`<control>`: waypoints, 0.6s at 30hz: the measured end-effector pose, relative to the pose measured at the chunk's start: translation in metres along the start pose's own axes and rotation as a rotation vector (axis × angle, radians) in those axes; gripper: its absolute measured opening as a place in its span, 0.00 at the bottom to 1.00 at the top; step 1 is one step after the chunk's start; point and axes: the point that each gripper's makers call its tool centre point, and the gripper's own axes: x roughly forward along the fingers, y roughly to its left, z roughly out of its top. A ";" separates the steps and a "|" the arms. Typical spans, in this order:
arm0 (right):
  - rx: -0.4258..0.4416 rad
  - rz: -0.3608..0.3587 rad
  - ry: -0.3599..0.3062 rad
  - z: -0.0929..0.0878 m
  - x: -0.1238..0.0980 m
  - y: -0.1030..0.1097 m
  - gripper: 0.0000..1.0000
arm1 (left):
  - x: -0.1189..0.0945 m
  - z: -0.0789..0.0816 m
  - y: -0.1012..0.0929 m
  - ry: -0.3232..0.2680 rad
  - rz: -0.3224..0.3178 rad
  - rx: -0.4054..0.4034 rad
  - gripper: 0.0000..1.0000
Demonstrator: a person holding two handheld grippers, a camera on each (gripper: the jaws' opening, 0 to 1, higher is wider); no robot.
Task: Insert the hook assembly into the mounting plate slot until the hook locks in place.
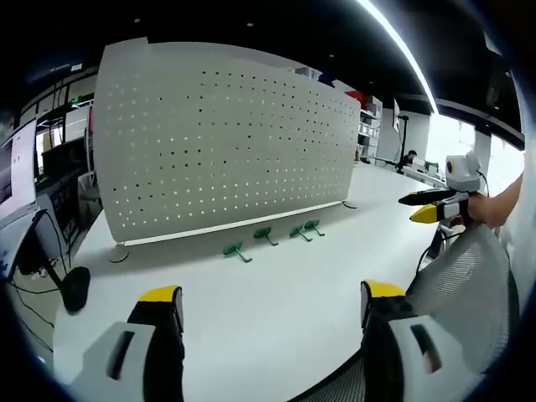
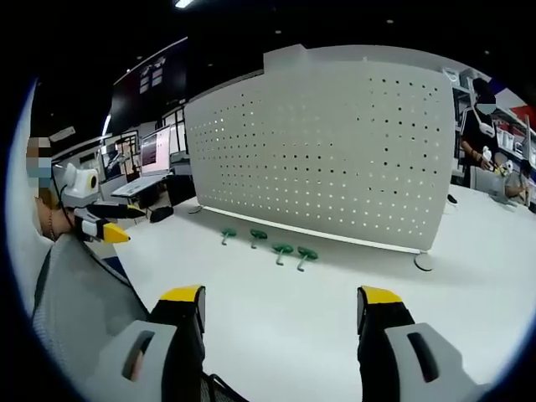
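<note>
Before one pegboard (image 1: 218, 138), four green hooks (image 1: 237, 250), both grippers apart.

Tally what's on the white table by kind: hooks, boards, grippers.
Green hooks: 4, at, lying in a row on the table in front of the board
White pegboard: 1, upright
Grippers: 2, left gripper and right gripper, both open and empty
Total: 7

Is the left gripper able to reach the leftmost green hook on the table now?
Probably yes. The left gripper is open, and only bare white table lies between it and the leftmost green hook, which lies apart from the pegboard.
</note>
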 end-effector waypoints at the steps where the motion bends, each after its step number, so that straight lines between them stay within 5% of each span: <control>1: -0.001 0.002 0.003 0.000 0.000 0.000 0.72 | 0.001 0.000 0.000 0.004 0.000 -0.001 0.90; 12: -0.003 0.003 -0.016 0.006 -0.001 0.001 0.72 | 0.005 0.017 0.010 0.000 -0.032 0.046 0.88; 18: 0.000 -0.001 -0.021 0.008 -0.003 0.000 0.72 | 0.015 0.029 0.018 0.017 -0.103 0.091 0.89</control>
